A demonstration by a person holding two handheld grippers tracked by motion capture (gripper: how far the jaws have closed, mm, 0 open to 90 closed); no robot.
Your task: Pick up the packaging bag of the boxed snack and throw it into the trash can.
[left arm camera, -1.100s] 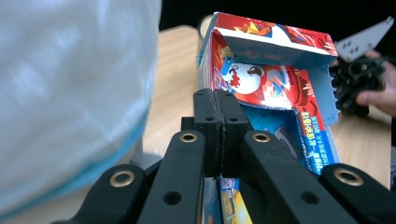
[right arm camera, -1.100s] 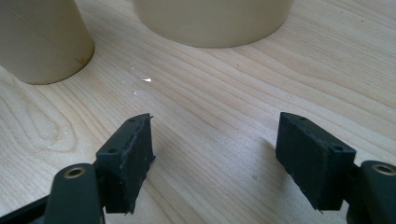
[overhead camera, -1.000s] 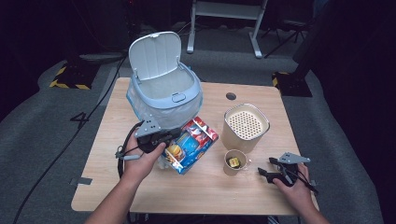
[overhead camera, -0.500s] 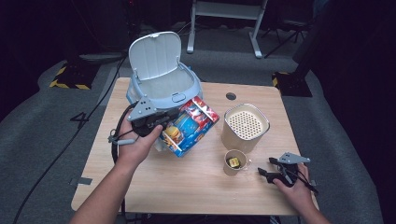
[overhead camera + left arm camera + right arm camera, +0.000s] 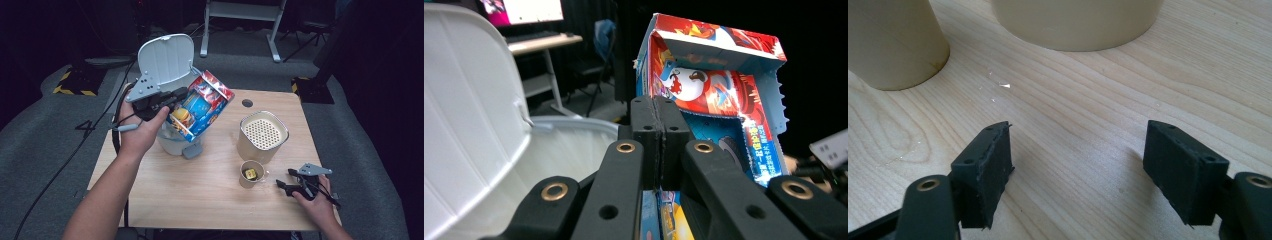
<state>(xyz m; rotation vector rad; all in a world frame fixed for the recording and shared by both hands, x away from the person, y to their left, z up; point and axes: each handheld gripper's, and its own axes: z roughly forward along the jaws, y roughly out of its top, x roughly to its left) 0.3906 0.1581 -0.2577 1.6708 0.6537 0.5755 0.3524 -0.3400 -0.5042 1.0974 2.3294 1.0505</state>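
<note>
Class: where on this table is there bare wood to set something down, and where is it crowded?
Bare: the near edge of the table, between the left forearm and the small cup. Crowded: around the bin, the perforated pot and the right claw.

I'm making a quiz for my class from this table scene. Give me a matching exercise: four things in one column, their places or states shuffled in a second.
Things:
1. snack bag
2. bin lid
3. paper cup
4. right claw

States:
a. open, low over bare wood
b. flipped up
c. pinched in the left claw, held above the bin
d. standing on the table, a yellow item inside

Pairs: 1-c, 2-b, 3-d, 4-a
</note>
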